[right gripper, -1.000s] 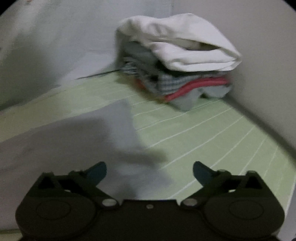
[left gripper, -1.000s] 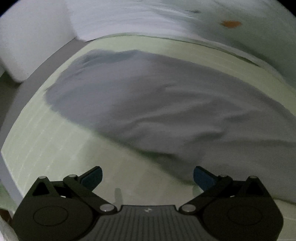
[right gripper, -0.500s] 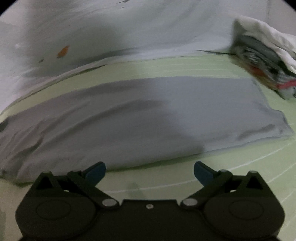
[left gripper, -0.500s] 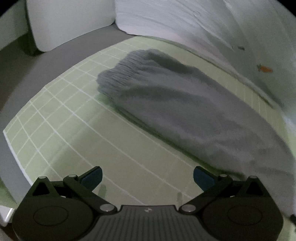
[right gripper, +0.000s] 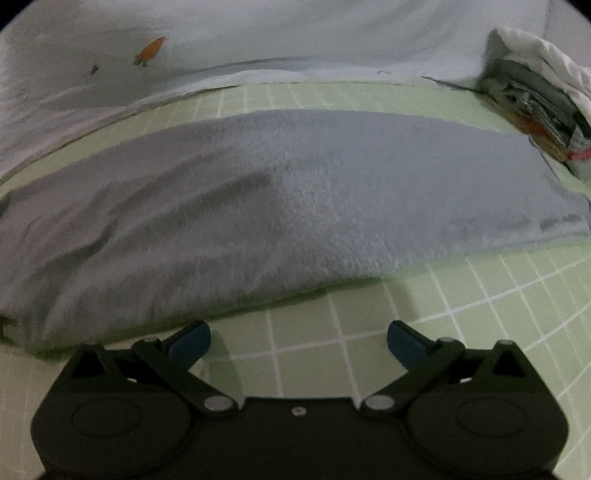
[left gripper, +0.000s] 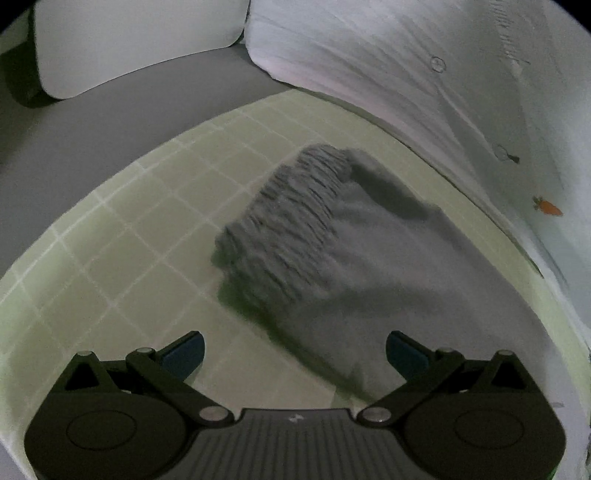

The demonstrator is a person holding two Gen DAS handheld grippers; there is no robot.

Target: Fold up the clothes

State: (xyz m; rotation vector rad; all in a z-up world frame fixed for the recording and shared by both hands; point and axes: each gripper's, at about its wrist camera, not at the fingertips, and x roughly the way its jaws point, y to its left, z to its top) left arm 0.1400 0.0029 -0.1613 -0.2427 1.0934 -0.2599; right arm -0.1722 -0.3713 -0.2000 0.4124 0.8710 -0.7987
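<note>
On the pale green gridded mat (left gripper: pixel 122 236) we find a grey garment (left gripper: pixel 369 266), most likely trousers, laid out long and folded lengthwise. From the left wrist view its gathered waistband (left gripper: pixel 284 232) faces us, ribbed and slightly bunched, lying on the mat ahead of the left tongs (left gripper: pixel 293 352). We note these tongs spread wide, blue pads (left gripper: pixel 184 352) far apart, nothing between them; the right pad sits over the garment's near edge, though we cannot tell whether it touches.

From the right wrist view we see the garment (right gripper: pixel 280 206) stretched across the frame from side to side, shallow creases toward its left part. The right tongs (right gripper: pixel 298 341) hover just in front of its near long edge, also wide apart and holding nothing; whether the left pad touches the cloth we cannot tell.

At far right of that view a stack of folded clothes (right gripper: pixel 535 99) stands on the mat, a white piece on top, just beyond the garment's end. Behind the mat lies a light sheet (right gripper: pixel 258 33) printed with a small orange carrot (right gripper: pixel 150 50). A white pillow (left gripper: pixel 136 37) rests at upper left of the left view.
</note>
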